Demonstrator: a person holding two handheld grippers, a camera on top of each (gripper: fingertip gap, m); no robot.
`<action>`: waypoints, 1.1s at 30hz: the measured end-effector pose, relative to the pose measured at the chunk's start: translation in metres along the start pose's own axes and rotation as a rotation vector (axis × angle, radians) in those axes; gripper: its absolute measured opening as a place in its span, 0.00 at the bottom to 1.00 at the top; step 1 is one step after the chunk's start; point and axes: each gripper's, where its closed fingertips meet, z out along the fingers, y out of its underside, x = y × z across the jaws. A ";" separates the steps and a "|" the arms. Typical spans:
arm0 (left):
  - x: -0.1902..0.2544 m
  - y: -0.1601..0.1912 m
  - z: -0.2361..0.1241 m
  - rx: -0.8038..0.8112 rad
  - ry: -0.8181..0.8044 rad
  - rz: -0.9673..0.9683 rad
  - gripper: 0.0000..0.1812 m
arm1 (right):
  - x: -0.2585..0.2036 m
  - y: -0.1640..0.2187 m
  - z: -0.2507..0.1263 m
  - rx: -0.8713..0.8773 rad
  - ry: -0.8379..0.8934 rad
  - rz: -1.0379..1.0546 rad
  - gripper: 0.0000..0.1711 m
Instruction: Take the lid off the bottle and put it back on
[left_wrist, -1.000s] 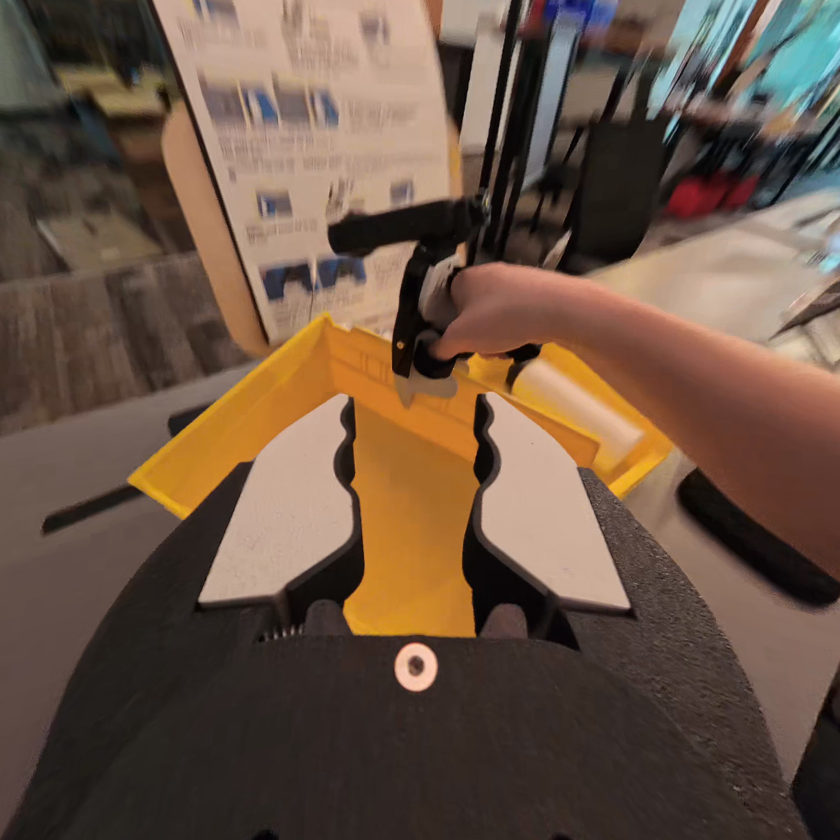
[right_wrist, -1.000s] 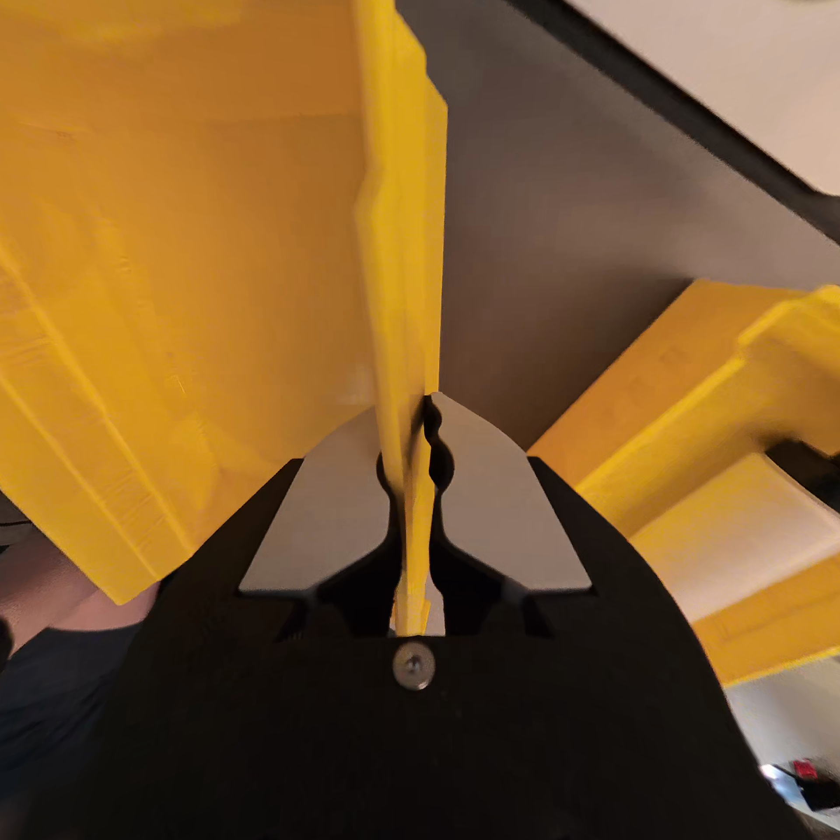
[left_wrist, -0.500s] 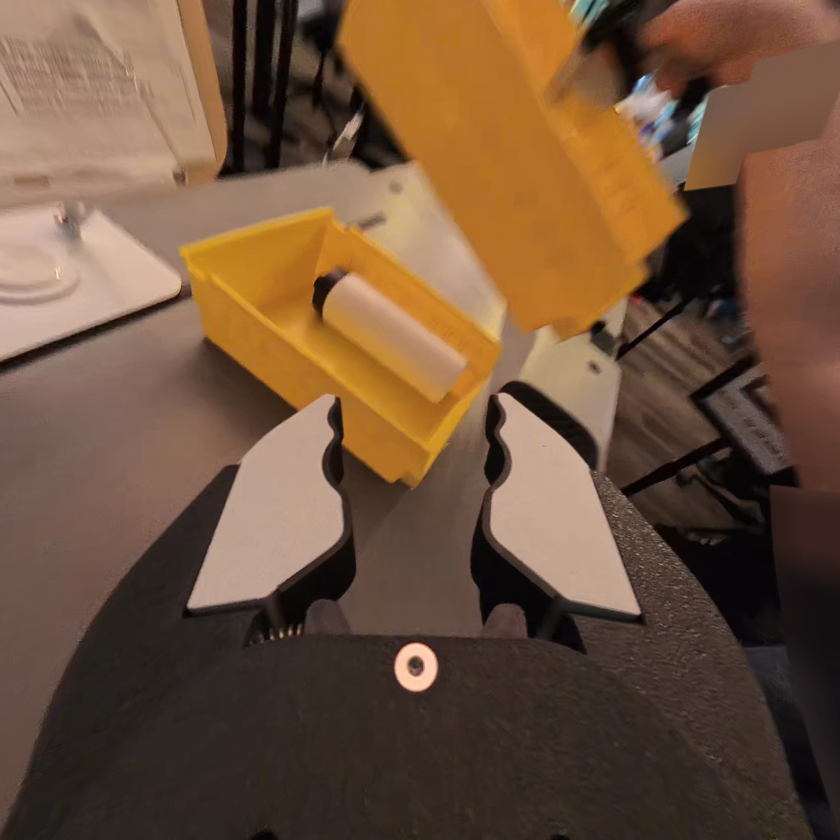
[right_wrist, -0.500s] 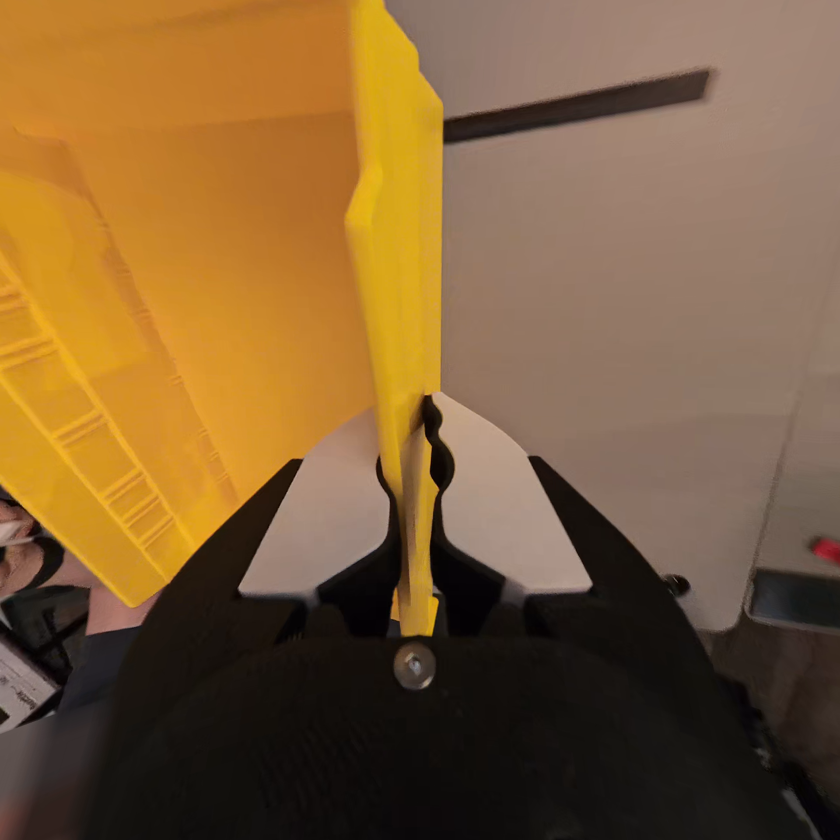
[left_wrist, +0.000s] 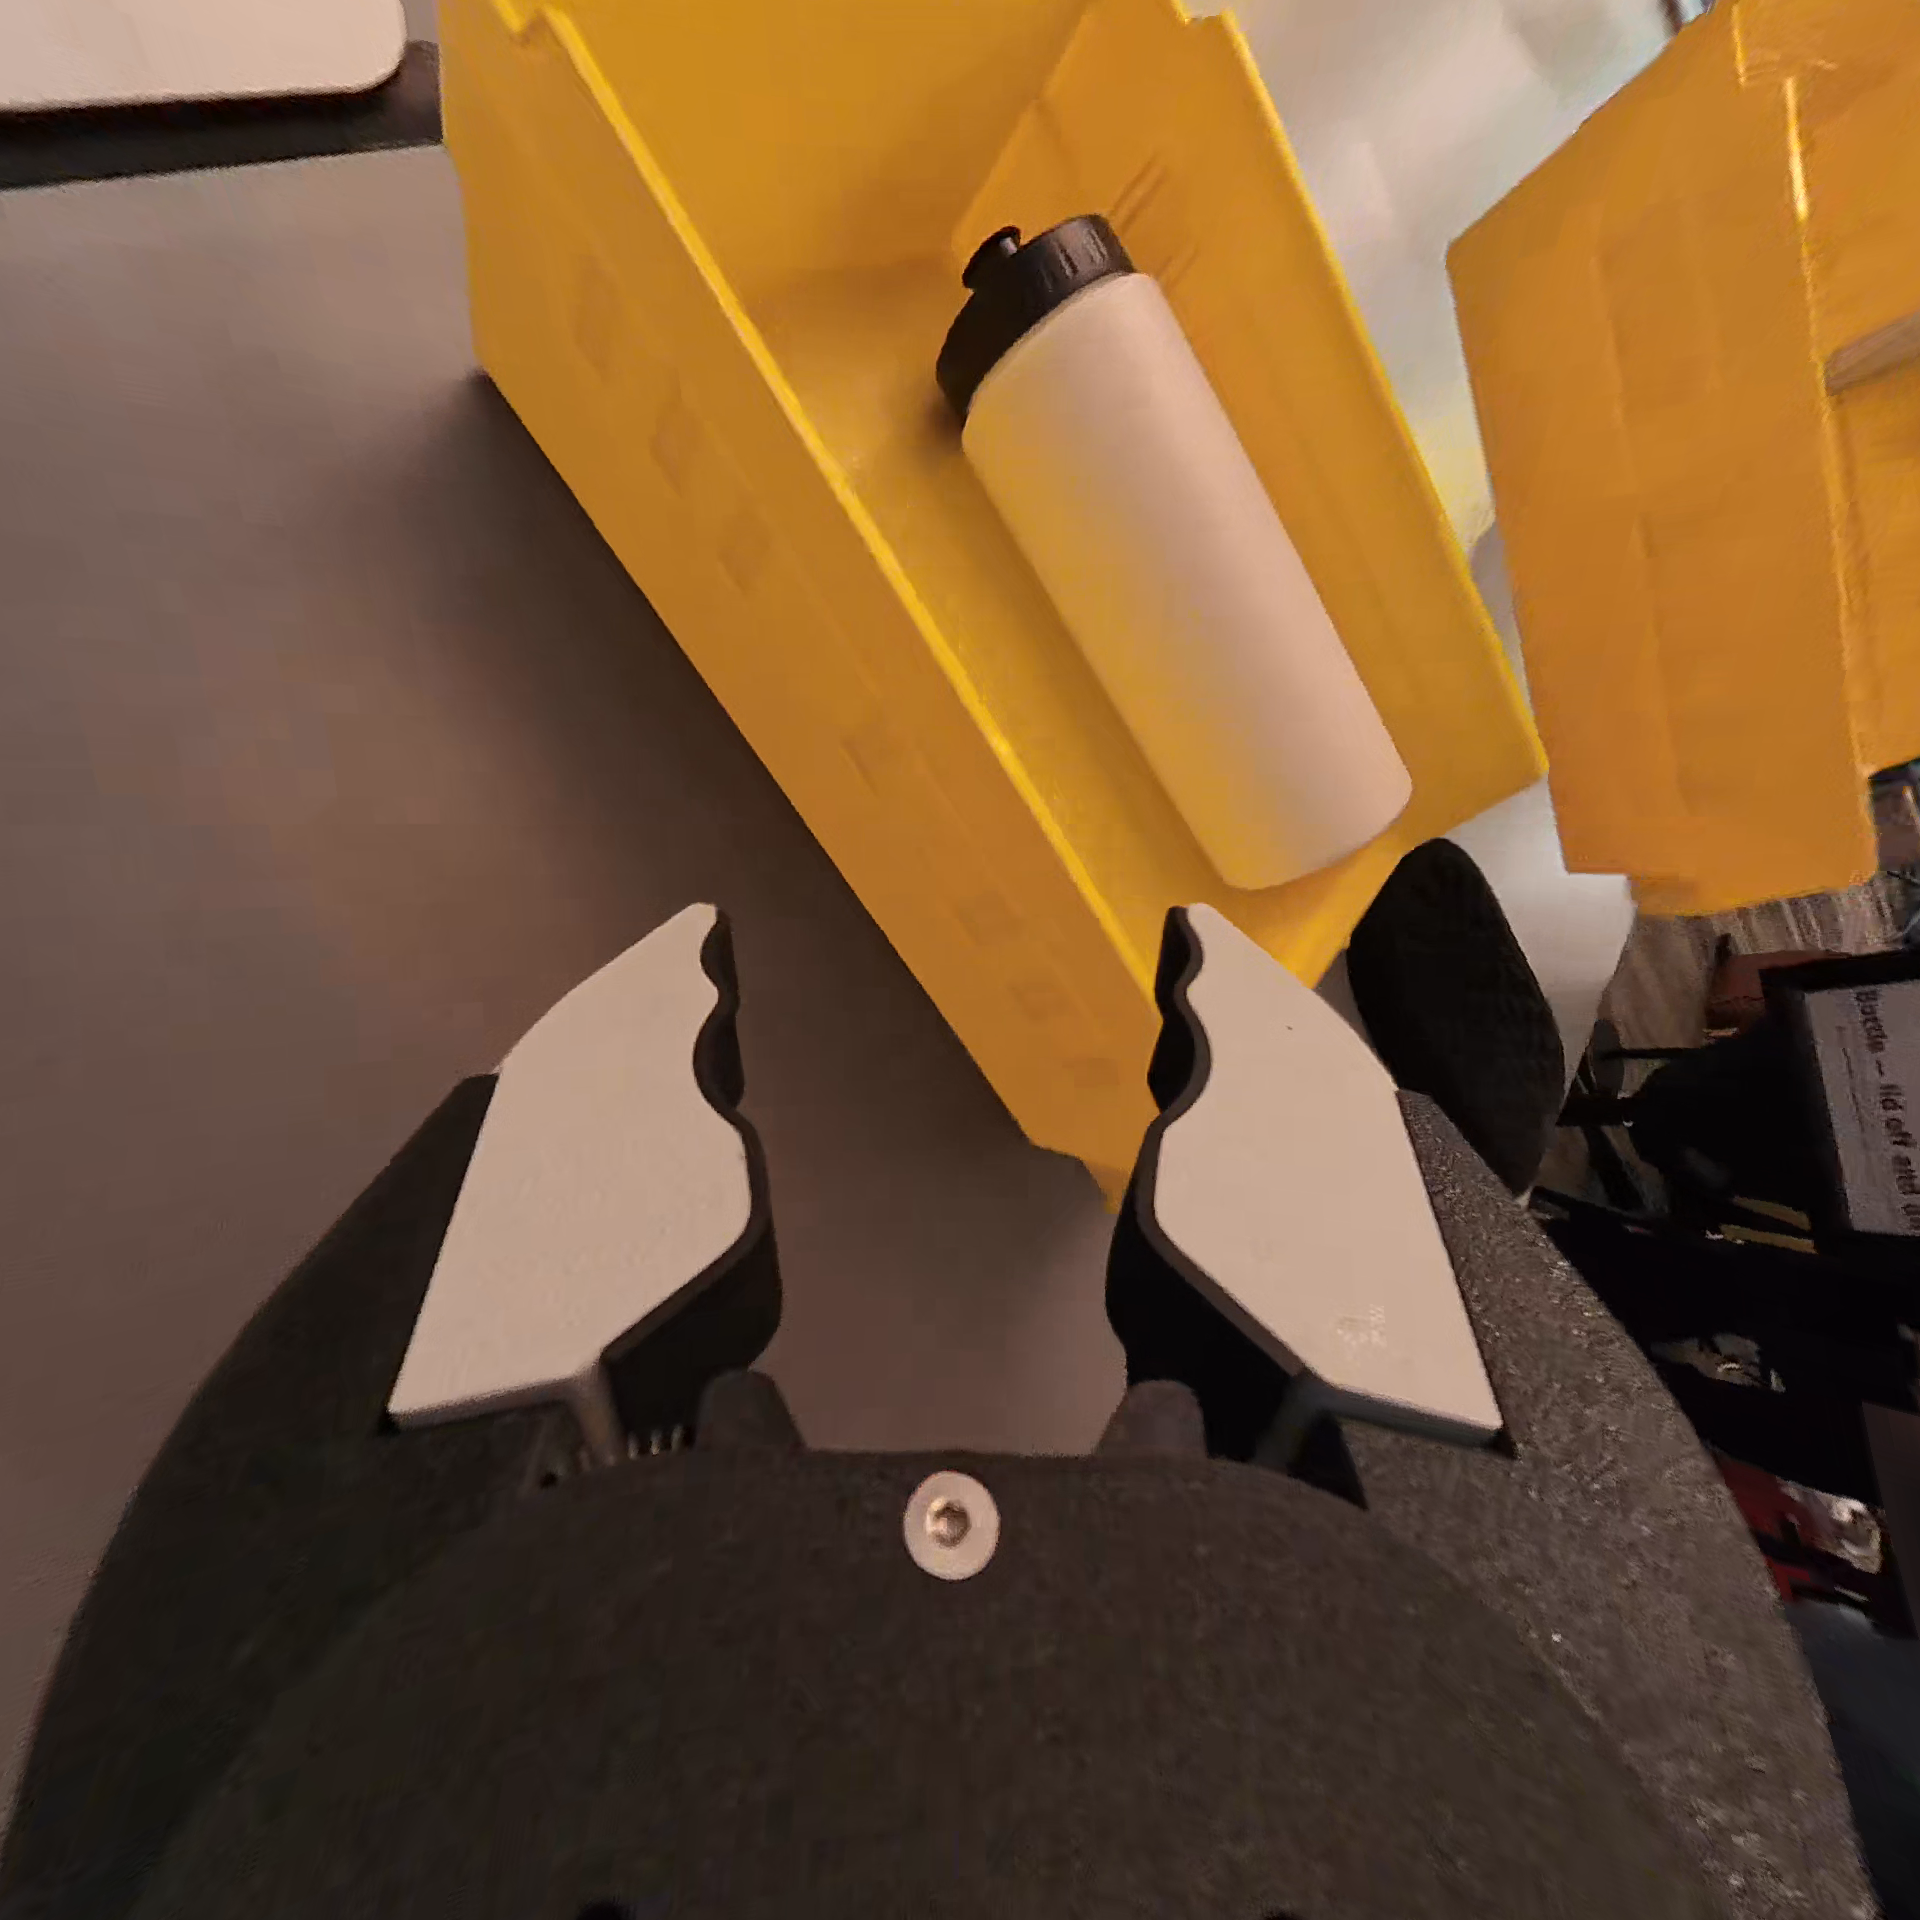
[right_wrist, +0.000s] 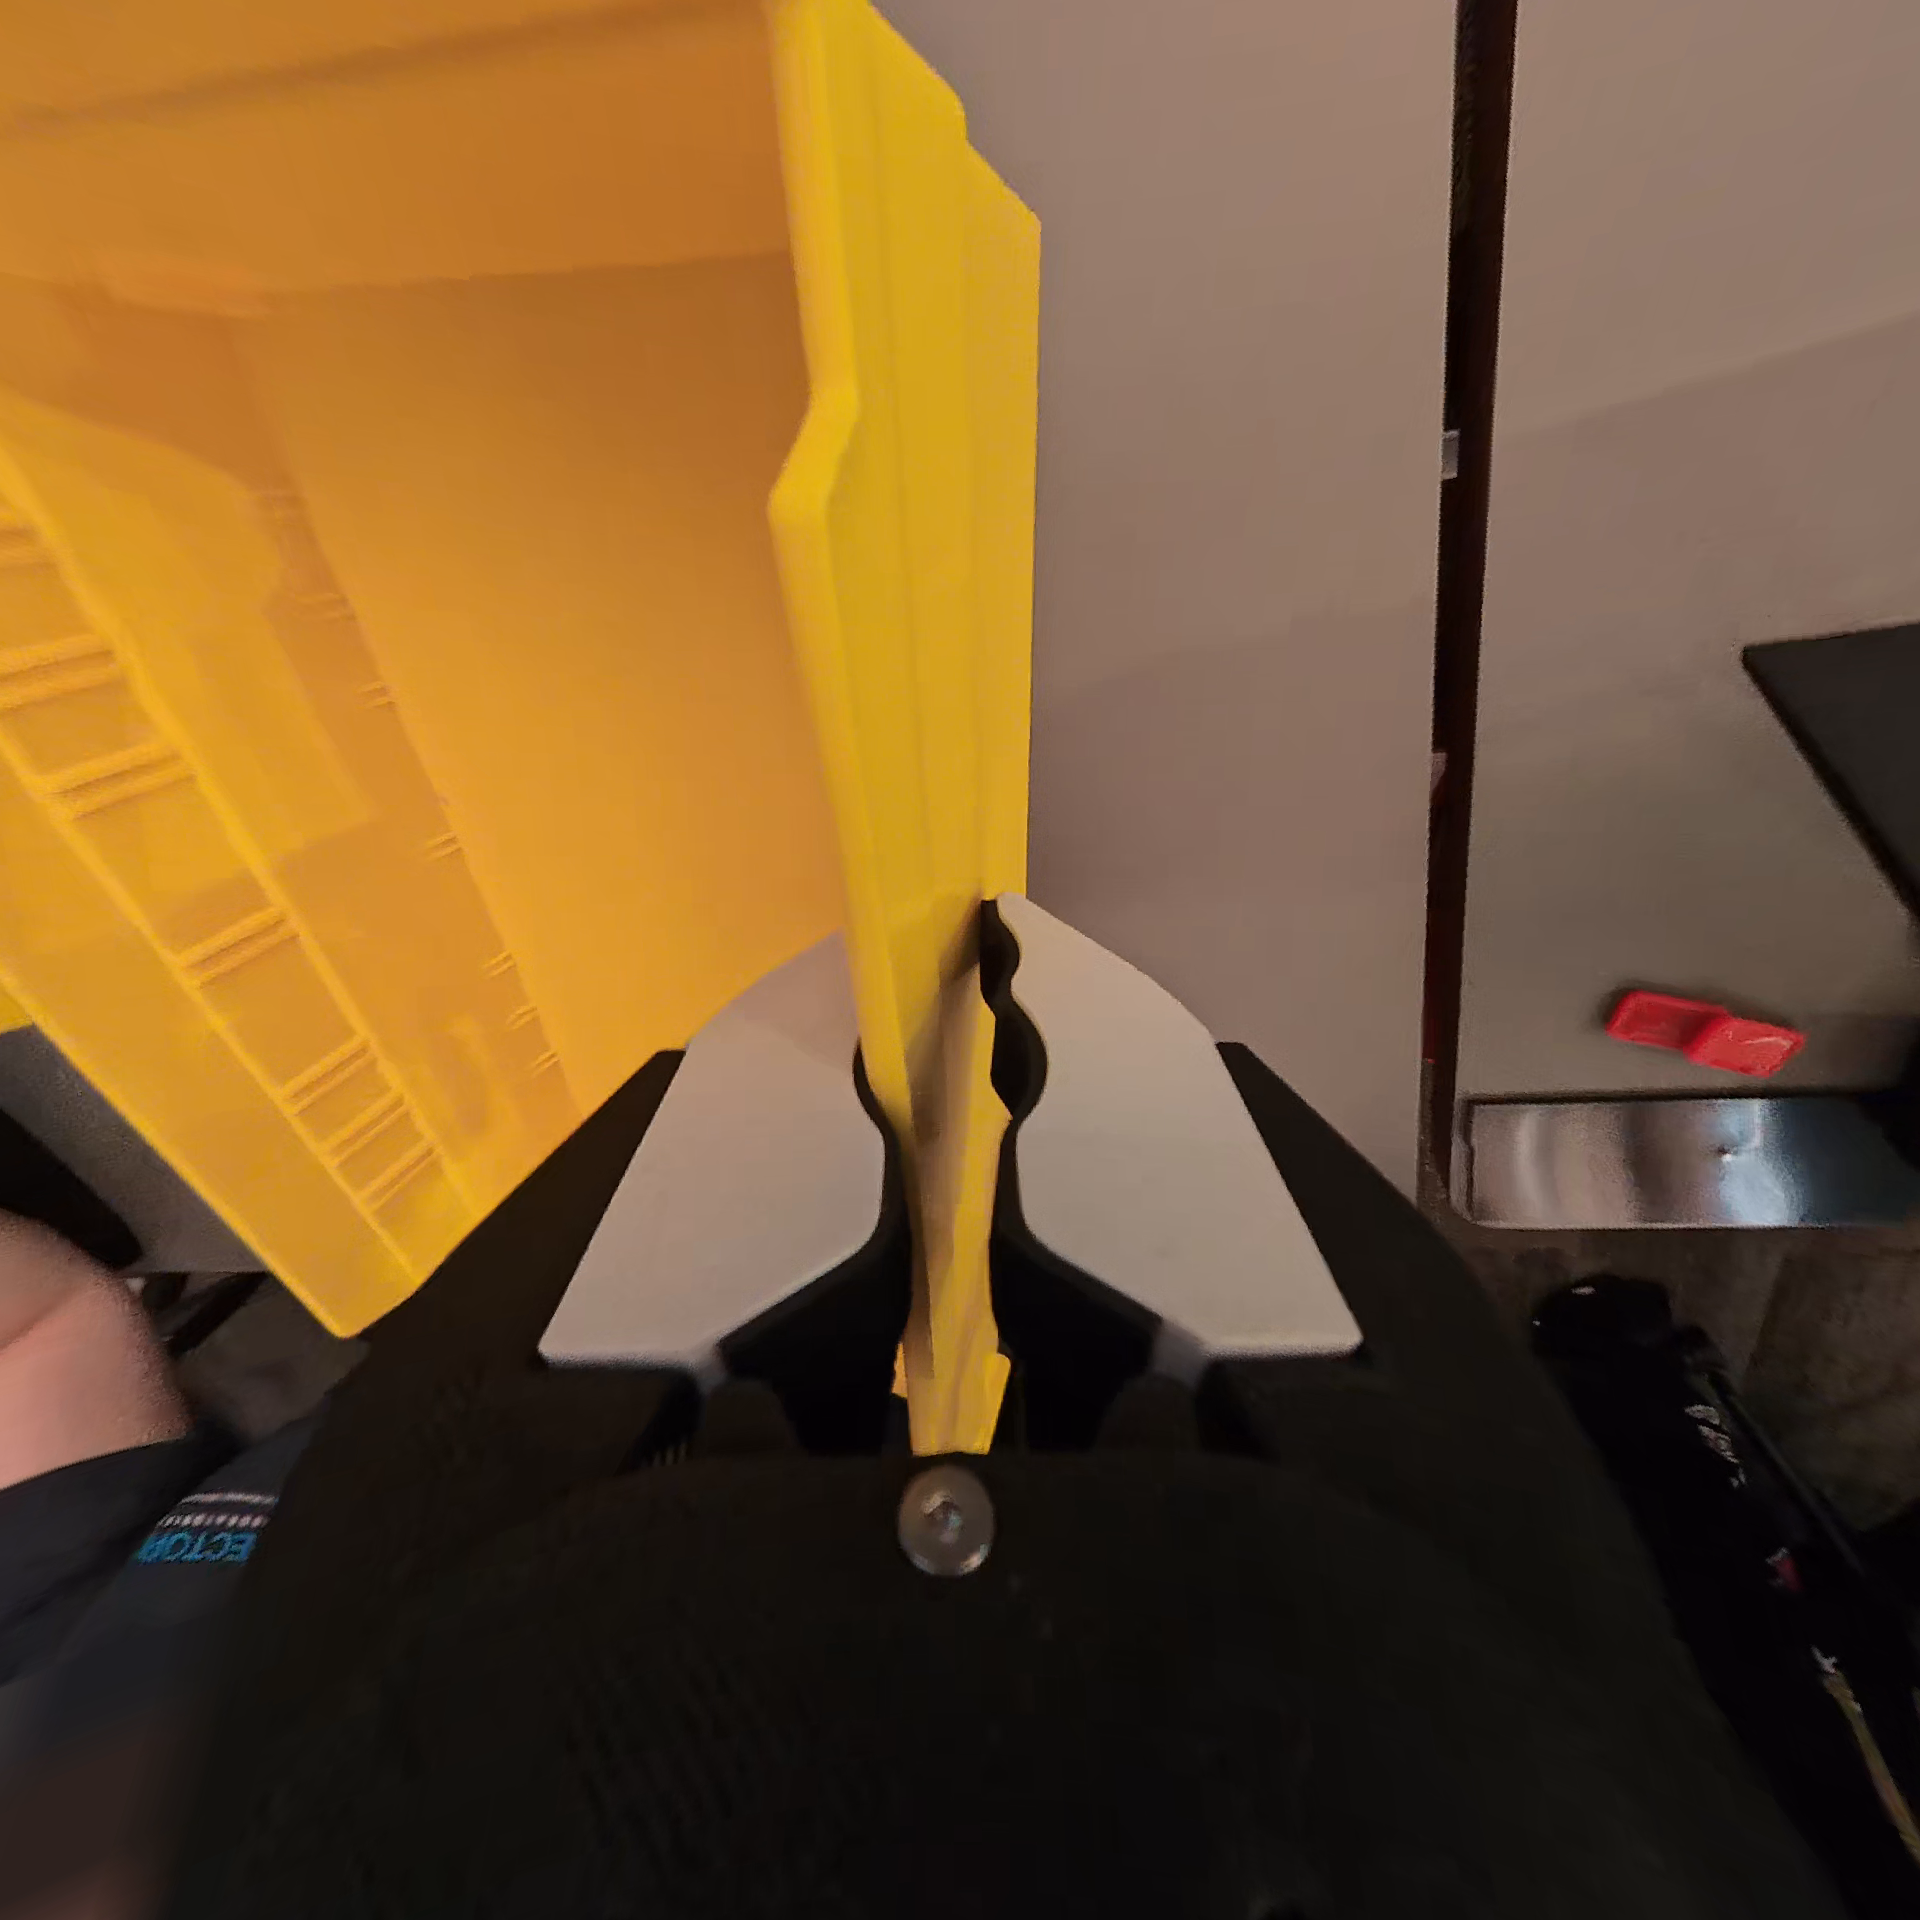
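1. Bottle (left_wrist: 1174, 582): pale cylinder lying on its side inside a yellow bin (left_wrist: 790, 582), black lid (left_wrist: 1023, 286) on, lid end pointing away from the camera, base toward the bin's near corner.
2. Bin sits on the dark grey bench (left_wrist: 260, 623), skewed diagonally; the bottle lies along the bin floor, nothing else visible inside.
3. Left tongs (left_wrist: 951, 1039): spread open, empty, above the bench just short of the bin's near wall, apart from the bottle. That wall stands between tongs and bottle.
4. Second yellow bin (left_wrist: 1704, 499) is up in the air at right in the left wrist view, clear of the bench, partly cut off by the frame edge.
5. Right tongs (right_wrist: 961, 935): clamped on the thin wall of that second yellow bin (right_wrist: 468, 623); the ribbed outside fills the left half of the right wrist view.
6. Black rounded object (left_wrist: 1455, 997) just past the first bin's near corner; can't tell what it is.
7. Surroundings: a white pad (left_wrist: 197, 52) at the bench's far edge; pale surface (right_wrist: 1226, 520) with a dark vertical strip (right_wrist: 1465, 520); a small red item (right_wrist: 1704, 1034) and a metal plate (right_wrist: 1683, 1164) at right.
8. Right of the bench: dark clutter, blurred. Bottom left in the right wrist view: a dark sleeve (right_wrist: 125, 1579) and part of a person, blurred.
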 end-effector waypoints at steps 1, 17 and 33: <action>0.004 -0.005 0.007 -0.018 0.004 -0.012 0.42 | 0.002 -0.002 0.006 -0.007 0.004 -0.008 0.07; -0.053 0.012 0.038 -0.630 -0.484 0.020 0.05 | -0.021 -0.017 0.053 -0.024 -0.050 -0.083 0.08; -0.183 0.062 -0.123 -0.426 -0.486 -0.314 0.02 | -0.154 -0.052 0.121 -0.056 -0.249 -0.212 0.08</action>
